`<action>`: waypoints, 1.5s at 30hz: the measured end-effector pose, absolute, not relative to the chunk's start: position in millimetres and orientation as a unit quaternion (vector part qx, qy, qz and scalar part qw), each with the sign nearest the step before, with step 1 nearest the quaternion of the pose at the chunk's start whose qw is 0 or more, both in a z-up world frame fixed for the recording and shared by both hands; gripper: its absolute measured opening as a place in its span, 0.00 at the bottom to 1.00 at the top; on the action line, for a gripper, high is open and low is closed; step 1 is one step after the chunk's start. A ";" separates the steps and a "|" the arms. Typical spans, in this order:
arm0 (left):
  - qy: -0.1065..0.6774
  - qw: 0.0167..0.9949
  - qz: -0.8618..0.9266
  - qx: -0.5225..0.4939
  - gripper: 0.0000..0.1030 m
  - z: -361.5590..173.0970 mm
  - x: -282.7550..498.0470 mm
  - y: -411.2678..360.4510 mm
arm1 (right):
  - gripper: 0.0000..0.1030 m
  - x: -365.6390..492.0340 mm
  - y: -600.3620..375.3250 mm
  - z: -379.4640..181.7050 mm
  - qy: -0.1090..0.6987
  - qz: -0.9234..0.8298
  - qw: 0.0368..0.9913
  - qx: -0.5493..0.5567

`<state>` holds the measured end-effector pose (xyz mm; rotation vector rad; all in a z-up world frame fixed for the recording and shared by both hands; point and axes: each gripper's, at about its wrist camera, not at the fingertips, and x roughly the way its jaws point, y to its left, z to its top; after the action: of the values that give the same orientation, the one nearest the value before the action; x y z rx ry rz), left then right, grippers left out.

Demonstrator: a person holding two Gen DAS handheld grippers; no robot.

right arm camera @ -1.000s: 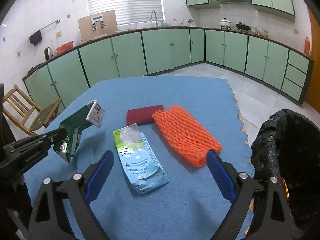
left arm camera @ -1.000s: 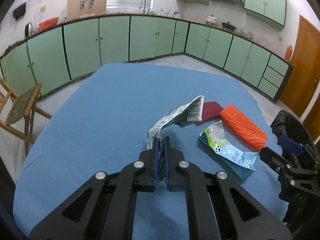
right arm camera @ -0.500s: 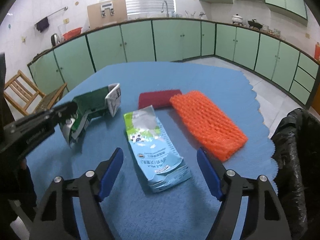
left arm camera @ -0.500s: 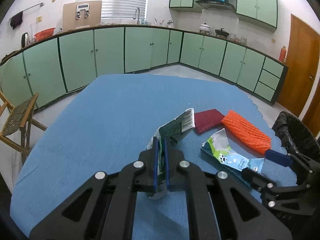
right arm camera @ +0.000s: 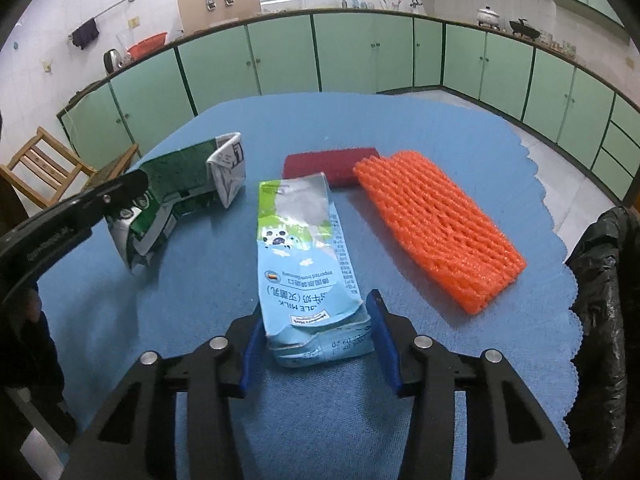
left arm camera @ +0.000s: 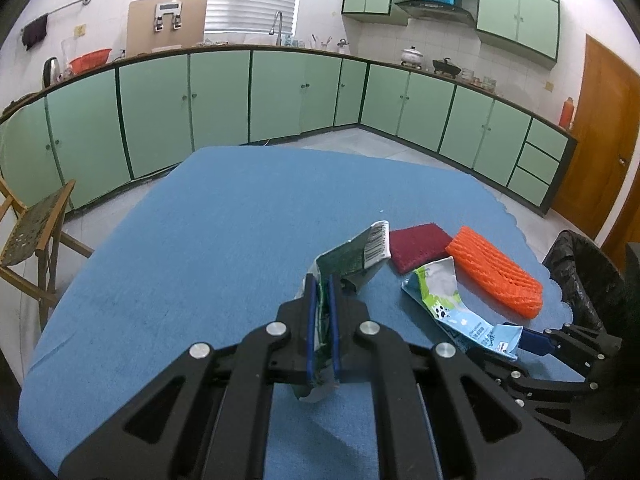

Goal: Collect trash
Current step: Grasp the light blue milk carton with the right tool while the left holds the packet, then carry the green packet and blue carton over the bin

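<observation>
On the blue-covered counter (right arm camera: 460,128), four pieces of trash and two hand-held grippers are recorded.

Item one: a green and white crumpled carton (left arm camera: 352,256), pinched by its lower end between the pressed-together pads of the left hand-held gripper (left arm camera: 322,300); in the right wrist view the carton (right arm camera: 176,192) is seen raised at a tilt, only its lower corner at or near the cloth.

Item two: a flattened light-blue milk carton (right arm camera: 304,256), laid flat near the counter's front. Its near end is bracketed by the blue fingers (right arm camera: 382,332) of the right hand-held gripper (right arm camera: 312,340), whose jaws have just been closing around it; the pads are seen at the carton's edges, but whether they press cannot be told.

Item three: a dark red pad (right arm camera: 328,162), laid flat beyond the milk carton, touching item four.

Item four: an orange foam net sleeve (right arm camera: 436,224), laid flat to the right of the milk carton.

A black-lined bin (right arm camera: 608,280) is noted just beside the counter's right edge.
</observation>
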<state>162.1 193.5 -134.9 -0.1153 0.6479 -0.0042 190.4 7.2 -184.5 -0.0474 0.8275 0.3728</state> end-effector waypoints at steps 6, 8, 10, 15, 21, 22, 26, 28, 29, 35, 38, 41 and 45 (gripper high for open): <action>0.321 0.945 0.004 -0.061 0.04 -130.1 162.1 192.9 | 0.43 185.7 -1.1 -165.9 0.378 0.181 0.908 -0.015; 0.319 0.946 0.004 -0.058 0.04 -128.1 160.8 190.8 | 0.43 184.7 -3.8 -159.6 0.372 0.181 0.910 -0.013; 0.316 0.947 0.002 -0.055 0.04 -125.2 159.5 188.6 | 0.43 183.1 -7.0 -153.2 0.366 0.181 0.913 -0.008; 0.308 0.950 -0.003 -0.054 0.04 -116.8 156.2 181.5 | 0.43 177.5 -12.8 -136.7 0.347 0.181 0.920 -0.001; 0.298 0.953 -0.009 -0.051 0.04 -106.2 152.4 170.5 | 0.43 173.2 -20.2 -126.0 0.333 0.179 0.926 0.003; 0.297 0.954 -0.010 -0.050 0.04 -104.9 151.3 168.5 | 0.43 172.4 -22.1 -123.4 0.330 0.177 0.927 0.003; 0.289 0.956 -0.018 -0.048 0.04 -97.9 148.8 159.9 | 0.43 168.9 -30.8 -115.3 0.323 0.170 0.931 0.008; 0.286 0.957 -0.023 -0.045 0.04 -95.1 147.2 153.4 | 0.43 166.8 -36.6 -111.7 0.320 0.167 0.933 0.011; 0.284 0.958 -0.026 -0.043 0.04 -93.4 146.6 149.1 | 0.43 165.4 -39.9 -109.7 0.318 0.164 0.934 0.012; 0.276 0.959 -0.047 -0.039 0.04 -85.7 143.7 119.3 | 0.43 156.6 -65.2 -97.1 0.305 0.147 0.941 0.018; 0.271 0.960 -0.061 -0.036 0.04 -81.5 142.7 101.8 | 0.43 151.0 -85.2 -91.2 0.298 0.133 0.945 0.022; 0.266 0.960 -0.079 -0.033 0.04 -77.3 142.7 79.6 | 0.43 145.4 -109.1 -85.7 0.291 0.116 0.949 0.027; 0.261 0.959 -0.106 -0.028 0.04 -73.0 143.4 46.6 | 0.43 136.9 -140.0 -79.4 0.283 0.089 0.954 0.038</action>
<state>143.4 46.6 -73.0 -0.0573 0.5296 -0.2147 136.9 -140.0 -79.4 0.0765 0.5754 0.1800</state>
